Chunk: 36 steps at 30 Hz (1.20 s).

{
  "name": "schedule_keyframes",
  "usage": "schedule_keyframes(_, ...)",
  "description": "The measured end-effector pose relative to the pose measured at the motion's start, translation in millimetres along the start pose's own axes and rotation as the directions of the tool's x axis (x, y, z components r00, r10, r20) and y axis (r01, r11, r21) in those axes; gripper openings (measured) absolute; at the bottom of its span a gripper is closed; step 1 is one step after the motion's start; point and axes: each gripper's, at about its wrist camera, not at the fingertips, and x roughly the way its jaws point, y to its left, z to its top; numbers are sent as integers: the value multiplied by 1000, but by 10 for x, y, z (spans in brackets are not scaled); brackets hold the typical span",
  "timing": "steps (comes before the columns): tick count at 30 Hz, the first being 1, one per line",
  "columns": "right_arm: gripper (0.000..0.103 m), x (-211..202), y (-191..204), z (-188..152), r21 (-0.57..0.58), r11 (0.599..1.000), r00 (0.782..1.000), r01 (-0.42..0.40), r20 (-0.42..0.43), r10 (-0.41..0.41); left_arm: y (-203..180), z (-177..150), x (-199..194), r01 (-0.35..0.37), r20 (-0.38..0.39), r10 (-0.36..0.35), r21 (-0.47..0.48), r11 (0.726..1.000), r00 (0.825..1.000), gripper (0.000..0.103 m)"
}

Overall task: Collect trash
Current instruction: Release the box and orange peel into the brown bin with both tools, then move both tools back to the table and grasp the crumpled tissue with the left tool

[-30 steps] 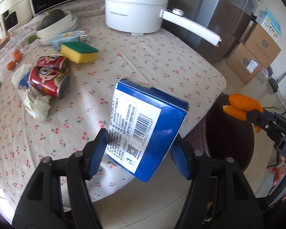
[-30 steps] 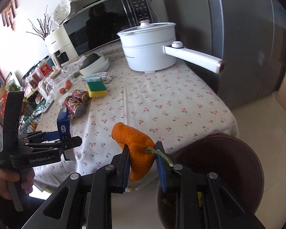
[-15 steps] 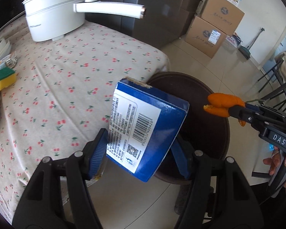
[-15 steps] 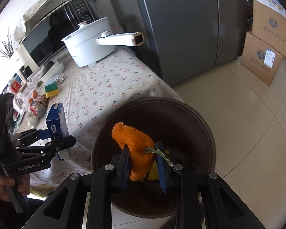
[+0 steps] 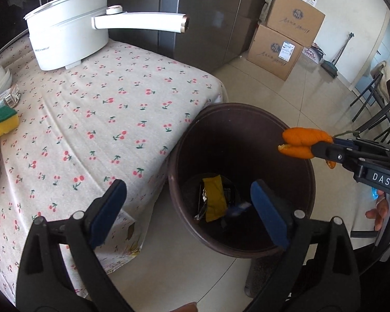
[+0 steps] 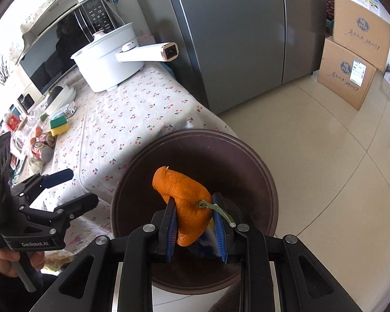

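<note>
A dark brown trash bin [image 5: 293,135] stands on the floor at the table's corner; it also shows in the right wrist view [image 6: 260,166]. My left gripper [image 5: 188,202] is open and empty above the bin's near rim. The blue carton [image 5: 238,206] is a blur inside the bin beside a yellow wrapper [image 5: 214,199]. My right gripper [image 6: 195,223] is shut on an orange peel [image 6: 187,202] with a green stem and holds it over the bin. The peel also shows in the left wrist view [image 5: 303,143].
The table with a cherry-print cloth [image 5: 104,109] holds a white pot [image 5: 65,36] with a long handle, a yellow-green sponge [image 5: 2,121] and red cans [image 6: 43,149]. A grey fridge [image 6: 234,31] and cardboard boxes [image 5: 286,31] stand behind.
My left gripper has opened and let go of the blue carton, which has dropped into the bin. Both grippers have swung from the table toward the bin. The right still holds the peel.
</note>
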Motion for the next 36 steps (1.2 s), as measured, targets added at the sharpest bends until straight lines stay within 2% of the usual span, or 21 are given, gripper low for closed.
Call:
schedule_keyframes(3,27,41,31,4,-2,1000,1000,3,-21,-3,116,-27,-76,-18,8,18,-21,1000,1000,96)
schedule_keyframes(6,33,60,43,6,6,1000,999,23,-29,-23,250,-50,-163,-30,17,31,-49,998,999,96)
schedule_keyframes(7,39,64,42,10,14,999,999,34,-29,-34,295,-48,-189,-36,19,37,-58,998,999,96)
schedule_keyframes(9,82,47,21,15,56,996,998,65,-10,-64,396,-53,-258,-55,29,57,-78,995,998,96)
schedule_keyframes(11,88,-6,2,33,109,991,997,72,30,-76,500,-54,-345,-72,45,77,-101,992,996,96)
schedule_keyframes(14,103,-31,29,102,152,987,998,46,35,-52,666,-53,-480,-94,64,104,-144,985,993,98)
schedule_keyframes(18,103,-79,202,241,161,987,997,26,62,-36,891,-66,-682,-100,98,121,-198,975,988,99)
schedule_keyframes(24,103,-67,656,475,89,996,994,-30,103,21,1293,-123,-966,-118,139,163,-288,950,977,102)
schedule_keyframes(28,103,39,1022,603,16,998,995,-61,77,59,1641,-182,-1117,-135,140,197,-362,922,970,102)
schedule_keyframes(33,103,167,1444,706,-28,994,993,-106,56,107,2080,-251,-1376,-149,187,259,-459,876,948,102)
schedule_keyframes(36,103,259,1695,761,-47,991,991,-128,33,129,2351,-262,-1479,-155,177,277,-503,850,944,102)
